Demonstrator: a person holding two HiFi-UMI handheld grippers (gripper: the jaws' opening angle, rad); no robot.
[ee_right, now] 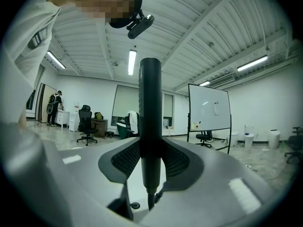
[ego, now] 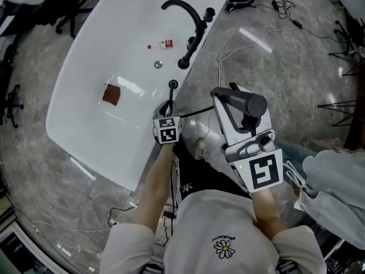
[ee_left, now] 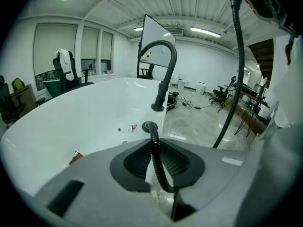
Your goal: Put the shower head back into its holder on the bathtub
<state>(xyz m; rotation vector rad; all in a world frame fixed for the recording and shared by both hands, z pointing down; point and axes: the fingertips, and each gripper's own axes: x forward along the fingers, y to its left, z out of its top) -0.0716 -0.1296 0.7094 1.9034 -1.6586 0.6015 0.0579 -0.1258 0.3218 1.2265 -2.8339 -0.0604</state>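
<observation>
while it's held, shower head [ee_right: 150, 108] upright

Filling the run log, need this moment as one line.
stage: shower head not yet in holder | left tongs: shut on hose near holder | right tongs: shut on shower head, beside bathtub

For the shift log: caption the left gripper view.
Left gripper clamps the black hose near the bathtub rim, faucet behind.

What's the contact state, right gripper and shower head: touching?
Touching. In the right gripper view the right gripper has both pads pressed on the shower head handle, no gap.
</observation>
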